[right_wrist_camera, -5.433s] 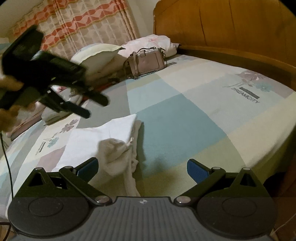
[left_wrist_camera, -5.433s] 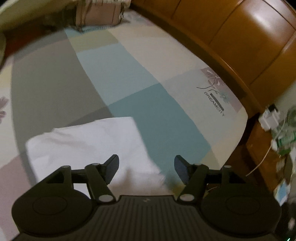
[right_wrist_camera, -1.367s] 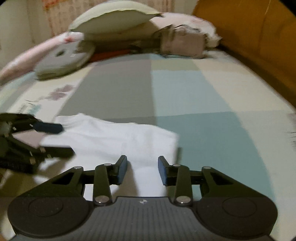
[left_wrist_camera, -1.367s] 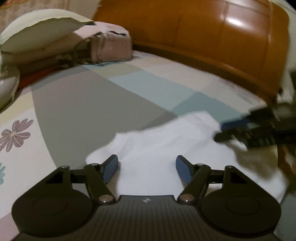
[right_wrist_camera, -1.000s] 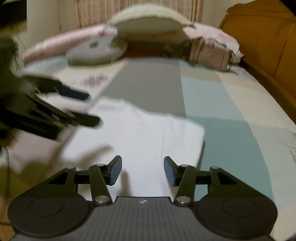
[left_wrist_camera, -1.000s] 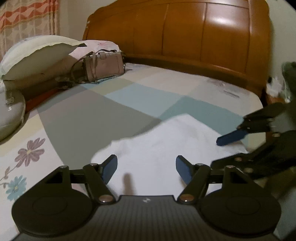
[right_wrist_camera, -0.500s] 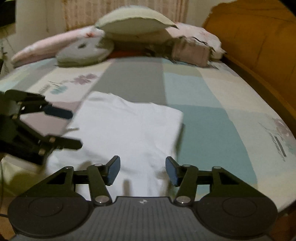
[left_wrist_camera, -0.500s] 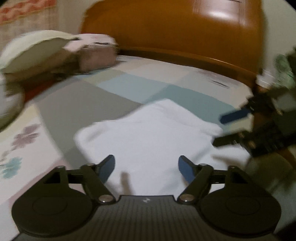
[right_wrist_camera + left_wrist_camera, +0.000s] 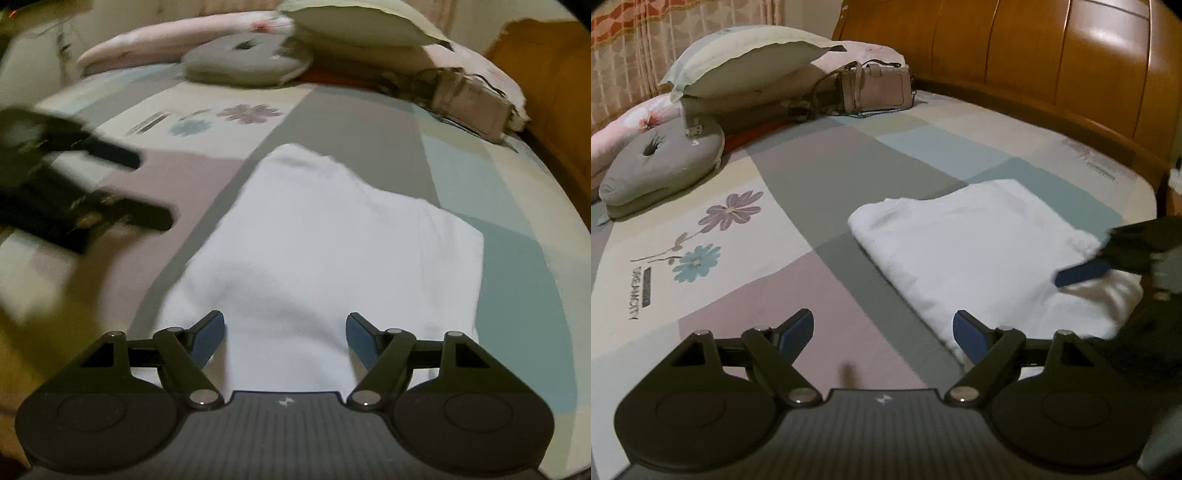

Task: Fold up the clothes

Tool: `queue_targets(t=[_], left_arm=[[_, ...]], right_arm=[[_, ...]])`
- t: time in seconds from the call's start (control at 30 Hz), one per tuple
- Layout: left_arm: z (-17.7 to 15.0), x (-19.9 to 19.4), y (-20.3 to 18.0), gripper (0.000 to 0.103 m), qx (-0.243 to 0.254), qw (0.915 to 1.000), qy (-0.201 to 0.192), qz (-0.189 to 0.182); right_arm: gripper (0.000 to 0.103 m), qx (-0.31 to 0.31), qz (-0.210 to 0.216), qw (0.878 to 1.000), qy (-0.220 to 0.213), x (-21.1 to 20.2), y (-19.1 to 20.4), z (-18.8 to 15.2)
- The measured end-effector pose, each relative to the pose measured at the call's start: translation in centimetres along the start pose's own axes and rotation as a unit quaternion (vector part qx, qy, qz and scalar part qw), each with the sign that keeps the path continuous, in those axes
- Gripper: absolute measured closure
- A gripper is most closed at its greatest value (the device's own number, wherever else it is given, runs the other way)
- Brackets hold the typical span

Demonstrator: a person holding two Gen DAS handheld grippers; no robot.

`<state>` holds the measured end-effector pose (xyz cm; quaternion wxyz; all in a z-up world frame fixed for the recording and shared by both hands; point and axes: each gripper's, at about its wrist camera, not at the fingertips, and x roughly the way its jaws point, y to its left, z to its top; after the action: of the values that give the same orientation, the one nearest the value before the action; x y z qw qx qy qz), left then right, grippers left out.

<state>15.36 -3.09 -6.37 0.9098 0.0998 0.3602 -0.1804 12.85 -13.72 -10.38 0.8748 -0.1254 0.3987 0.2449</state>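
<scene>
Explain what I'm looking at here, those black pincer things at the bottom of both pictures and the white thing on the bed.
Those black pincers are hand-held grippers, one in each of a person's hands, each with a camera looking forward along its two blue-tipped fingers. One picture is from the left gripper, the other from the right gripper; each also catches the other one, blurred, at its edge. Both are open and hold nothing. The white thing is a folded garment lying flat on a patchwork bedsheet. The right gripper hangs over its near edge; the left is over bare sheet beside it. Further back lie pillows, a round grey cushion and a pinkish handbag, against a wooden headboard.
</scene>
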Motion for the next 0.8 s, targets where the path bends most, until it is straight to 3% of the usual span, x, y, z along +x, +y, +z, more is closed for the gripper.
queue_targets(t=[0.1, 0.2, 0.27, 0.4, 0.57, 0.73, 0.8], left_arm=[[0.2, 0.1, -0.2, 0.020, 0.002, 1.0000, 0.001, 0.002], [0.3, 0.4, -0.8, 0.020, -0.001, 1.0000, 0.003, 0.001], [0.2, 0.5, -1.2, 0.019, 0.002, 1.0000, 0.001, -0.003], [-0.2, 0.5, -1.0, 0.014, -0.012, 0.9998, 0.003, -0.013], [-0.2, 0.4, -0.5, 0.014, -0.029, 0.9995, 0.003, -0.009], [0.1, 0.6, -0.7, 0.014, -0.033, 0.9993, 0.001, -0.018], [0.6, 1.2, -1.0, 0.014, -0.032, 0.9990, -0.002, -0.030]], right_arm=[[0.018, 0.022, 0.030, 0.999, -0.022, -1.4, 0.7, -0.2], [0.018, 0.005, 0.003, 1.000, 0.011, -0.1, 2.4, -0.9], [0.018, -0.011, 0.012, 0.999, 0.031, 0.1, 3.3, -1.5], [0.018, -0.025, 0.033, 0.999, 0.017, -2.2, 3.2, -1.6], [0.017, -0.006, -0.039, 0.999, -0.020, -2.4, -0.9, 0.6], [0.015, 0.067, -0.079, 0.995, 0.005, 0.7, -5.5, 0.1], [0.011, 0.079, -0.073, 0.994, -0.002, 0.7, -6.1, -0.7]])
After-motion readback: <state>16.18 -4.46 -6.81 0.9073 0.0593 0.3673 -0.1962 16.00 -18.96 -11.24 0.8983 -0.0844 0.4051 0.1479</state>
